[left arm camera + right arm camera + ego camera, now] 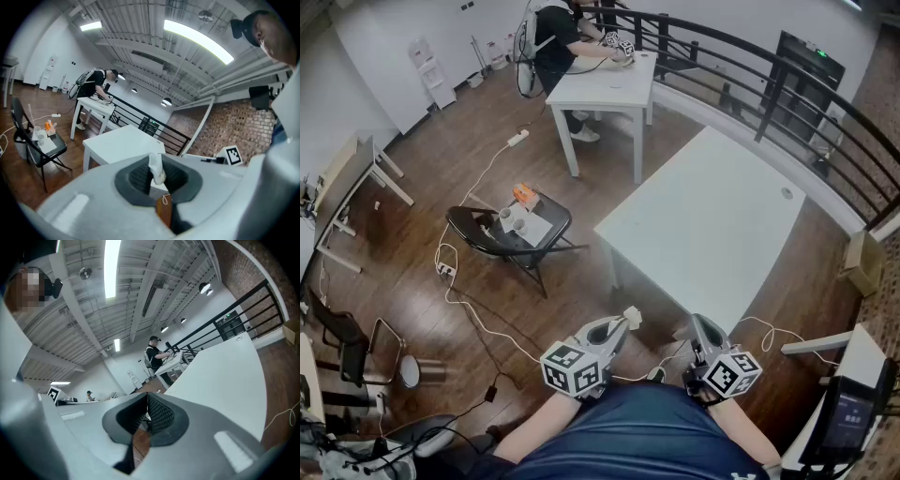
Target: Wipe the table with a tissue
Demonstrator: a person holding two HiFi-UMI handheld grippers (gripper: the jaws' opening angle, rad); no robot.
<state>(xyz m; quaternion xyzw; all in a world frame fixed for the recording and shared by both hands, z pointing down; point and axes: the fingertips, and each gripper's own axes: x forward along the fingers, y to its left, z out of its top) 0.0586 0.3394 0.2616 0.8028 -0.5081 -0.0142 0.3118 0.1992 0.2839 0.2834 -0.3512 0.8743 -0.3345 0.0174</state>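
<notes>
at the left a black folding chair [467, 225] stands on the wood floor [422, 178], with two cups [511, 223] and an orange pack [522, 194] on its seat. a white cable [478, 319] trails past it. farther back a person [555, 37] bends over a small white table [605, 89].

near the bottom, the left gripper [622, 325] [157, 176] has its jaws closed on a white tissue [631, 316] [155, 166], which sticks up from between the pads. the tissue is in the air over the floor, close to the near edge of the big white table [712, 225] and not touching it.

to the right, the right gripper [701, 326] [146, 414] has its jaws closed together with nothing between them, and its tip is by the table's near corner. a black railing [769, 84] curves behind the table at the far right.
</notes>
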